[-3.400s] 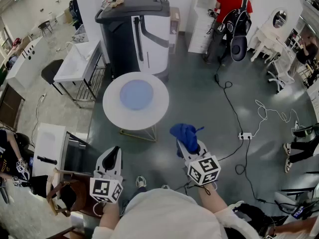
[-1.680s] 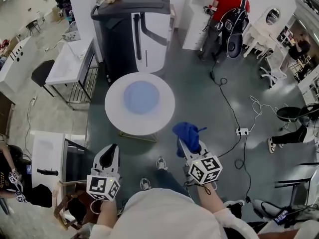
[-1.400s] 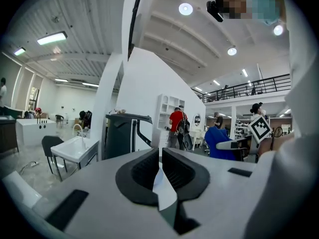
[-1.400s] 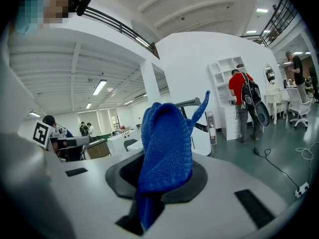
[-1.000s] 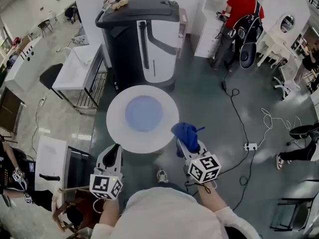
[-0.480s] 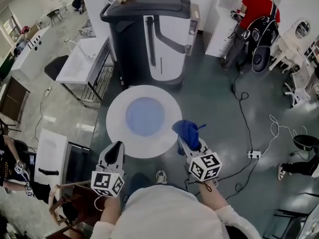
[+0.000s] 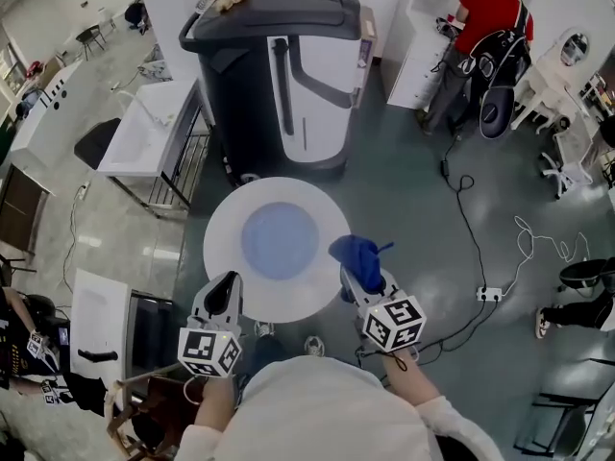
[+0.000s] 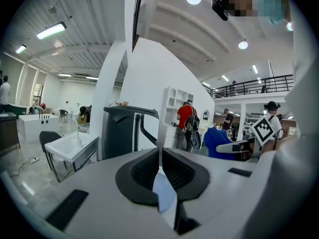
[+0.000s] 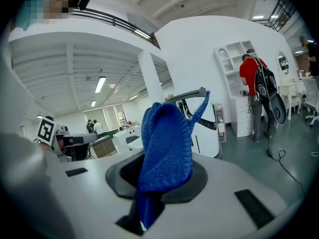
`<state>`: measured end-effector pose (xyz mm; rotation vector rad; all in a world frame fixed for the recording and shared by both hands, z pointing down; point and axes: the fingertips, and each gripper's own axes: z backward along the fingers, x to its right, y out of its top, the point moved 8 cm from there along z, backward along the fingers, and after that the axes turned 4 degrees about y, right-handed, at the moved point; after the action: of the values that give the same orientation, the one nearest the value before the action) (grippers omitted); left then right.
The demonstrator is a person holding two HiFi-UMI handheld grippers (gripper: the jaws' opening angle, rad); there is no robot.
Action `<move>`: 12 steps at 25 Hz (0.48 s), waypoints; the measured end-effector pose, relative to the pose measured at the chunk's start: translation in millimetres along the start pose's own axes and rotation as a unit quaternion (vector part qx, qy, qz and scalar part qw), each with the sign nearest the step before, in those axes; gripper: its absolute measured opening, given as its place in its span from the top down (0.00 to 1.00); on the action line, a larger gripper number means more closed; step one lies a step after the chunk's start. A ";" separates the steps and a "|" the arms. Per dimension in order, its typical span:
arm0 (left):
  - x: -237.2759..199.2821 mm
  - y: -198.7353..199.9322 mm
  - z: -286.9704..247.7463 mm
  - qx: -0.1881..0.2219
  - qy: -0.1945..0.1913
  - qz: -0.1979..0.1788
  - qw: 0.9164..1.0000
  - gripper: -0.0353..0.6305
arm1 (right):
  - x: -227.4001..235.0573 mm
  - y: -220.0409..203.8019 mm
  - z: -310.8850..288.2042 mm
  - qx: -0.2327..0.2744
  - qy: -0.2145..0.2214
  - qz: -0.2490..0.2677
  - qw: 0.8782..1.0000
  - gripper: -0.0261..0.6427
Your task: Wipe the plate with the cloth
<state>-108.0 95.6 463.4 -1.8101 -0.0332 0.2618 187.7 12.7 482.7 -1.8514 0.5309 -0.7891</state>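
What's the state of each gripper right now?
Left gripper: shut, nothing held.
Right gripper: shut on the blue cloth.

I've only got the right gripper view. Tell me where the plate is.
Observer: The head view shows the plate lying in the middle of the round white table.
Operator: Report my other gripper.
Observer: The left gripper is shut, with nothing between its jaws.
Operator: Say whether wiping has started.
Observer: No. The blue cloth, clamped in the right gripper, shows at the table's right edge, apart from the plate.
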 end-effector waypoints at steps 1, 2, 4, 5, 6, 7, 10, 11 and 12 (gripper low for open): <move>-4.4 2.8 -5.0 0.000 -0.005 0.000 1.000 0.88 | -0.7 1.8 -4.0 0.000 -0.004 0.000 1.000 0.83; -9.2 5.7 -10.2 0.001 -0.010 0.000 1.000 0.88 | -1.6 4.1 -8.6 0.001 -0.008 -0.001 1.000 0.83; -19.6 11.7 -20.8 -0.001 -0.023 0.001 1.000 0.88 | -4.2 9.5 -19.1 0.004 -0.016 -0.002 1.000 0.83; -25.4 14.5 -25.4 -0.002 -0.029 0.000 1.000 0.88 | -6.2 12.3 -24.8 0.006 -0.020 -0.002 1.000 0.83; -31.7 17.0 -29.3 -0.003 -0.033 -0.001 0.999 0.88 | -8.6 15.0 -30.5 0.007 -0.023 -0.002 1.000 0.83; -38.1 19.1 -32.4 -0.004 -0.036 -0.001 0.999 0.88 | -11.4 17.4 -35.8 0.009 -0.026 -0.002 1.000 0.83; -56.4 26.0 -40.7 -0.003 -0.047 -0.001 0.999 0.88 | -19.7 23.1 -49.1 0.014 -0.036 -0.002 0.999 0.83; -62.1 28.4 -43.9 -0.003 -0.052 -0.002 0.999 0.88 | -21.9 24.4 -53.2 0.017 -0.041 -0.002 0.999 0.83; -67.7 30.4 -47.2 -0.002 -0.058 -0.004 0.998 0.88 | -24.0 25.0 -57.4 0.019 -0.046 -0.003 0.999 0.83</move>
<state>-168.2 31.9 455.9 -1.7976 -0.1231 0.3611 129.5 -17.4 468.7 -1.8451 0.4487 -0.7101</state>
